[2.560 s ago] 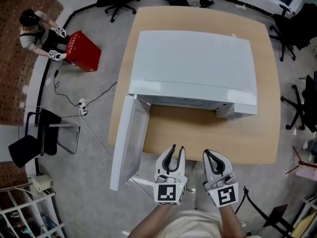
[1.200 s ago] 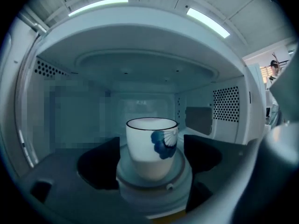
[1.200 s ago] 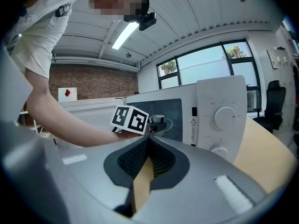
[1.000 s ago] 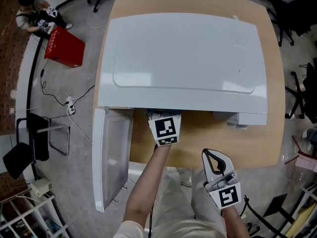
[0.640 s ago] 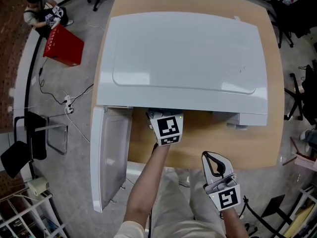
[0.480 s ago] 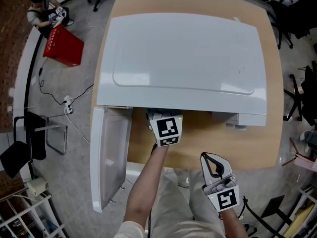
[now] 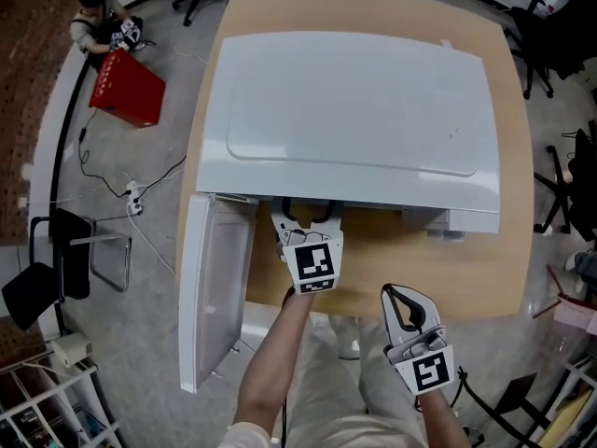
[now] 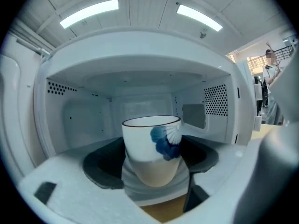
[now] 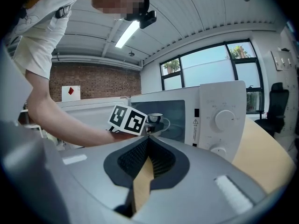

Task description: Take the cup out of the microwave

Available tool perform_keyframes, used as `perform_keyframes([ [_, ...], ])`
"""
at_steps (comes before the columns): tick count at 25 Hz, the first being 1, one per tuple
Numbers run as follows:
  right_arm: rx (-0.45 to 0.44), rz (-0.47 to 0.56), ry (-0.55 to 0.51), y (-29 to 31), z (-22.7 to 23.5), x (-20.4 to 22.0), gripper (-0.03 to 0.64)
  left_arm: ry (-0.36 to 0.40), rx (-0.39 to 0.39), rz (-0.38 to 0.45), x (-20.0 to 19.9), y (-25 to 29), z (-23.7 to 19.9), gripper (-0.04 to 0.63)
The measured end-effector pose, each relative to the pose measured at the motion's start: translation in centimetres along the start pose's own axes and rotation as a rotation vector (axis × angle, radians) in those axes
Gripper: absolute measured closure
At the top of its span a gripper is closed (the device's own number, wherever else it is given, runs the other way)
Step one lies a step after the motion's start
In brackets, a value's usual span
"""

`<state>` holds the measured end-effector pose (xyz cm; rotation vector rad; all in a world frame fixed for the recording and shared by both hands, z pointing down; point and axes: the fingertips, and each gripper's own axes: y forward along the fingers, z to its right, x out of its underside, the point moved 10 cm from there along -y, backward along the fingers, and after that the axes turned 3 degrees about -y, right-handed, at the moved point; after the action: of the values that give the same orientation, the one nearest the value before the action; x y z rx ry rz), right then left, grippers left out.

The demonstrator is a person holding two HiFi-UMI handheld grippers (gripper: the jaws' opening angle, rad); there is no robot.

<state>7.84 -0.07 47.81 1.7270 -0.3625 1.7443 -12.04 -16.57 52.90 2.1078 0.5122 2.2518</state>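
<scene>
In front of the microwave [image 7: 354, 110], the right hand-held gripper [image 7: 399, 295] hung closed and empty. At the microwave's mouth, the left hand-held gripper [image 7: 307, 215] had its jaws closed on the sides of the cup [image 8: 152, 148], which stood upright just inside the opening. The cup probably needed drawing straight out and level, clear of the microwave's top edge and open door [image 7: 219, 287], with a firm grip on its smooth, tapered wall.

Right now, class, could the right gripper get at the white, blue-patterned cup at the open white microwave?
Probably not: the right gripper hangs back near the wooden table edge, jaws together, and the left gripper clasps the cup by its sides.
</scene>
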Motion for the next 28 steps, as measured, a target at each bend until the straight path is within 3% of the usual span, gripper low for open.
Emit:
perform_keyframes([
  [7,-0.049,-0.002,-0.023,-0.2,-0.9,-1.4,0.611,-0.007,0.010,-0.008,-0.9,-4.5,1.0,0.227],
  [11,-0.002,-0.034,-0.038,-0.6,-1.0,-3.2,0.612,-0.024,0.013,-0.027,-1.8,-7.7,1.8,0.227],
  [20,0.025,0.013,-0.054,-1.9,-0.4,-6.6,0.612,-0.056,0.021,-0.031,-5.5,-14.7,3.9,0.226],
  [25,0.036,0.030,-0.066,-3.1,-0.7,-8.0,0.612,-0.050,0.031,0.012,-7.4,-18.6,5.1,0.225],
  [28,0.030,0.038,-0.082,-3.7,-1.1,-8.5,0.612,-0.054,0.032,-0.015,-8.1,-20.5,5.3,0.225],
])
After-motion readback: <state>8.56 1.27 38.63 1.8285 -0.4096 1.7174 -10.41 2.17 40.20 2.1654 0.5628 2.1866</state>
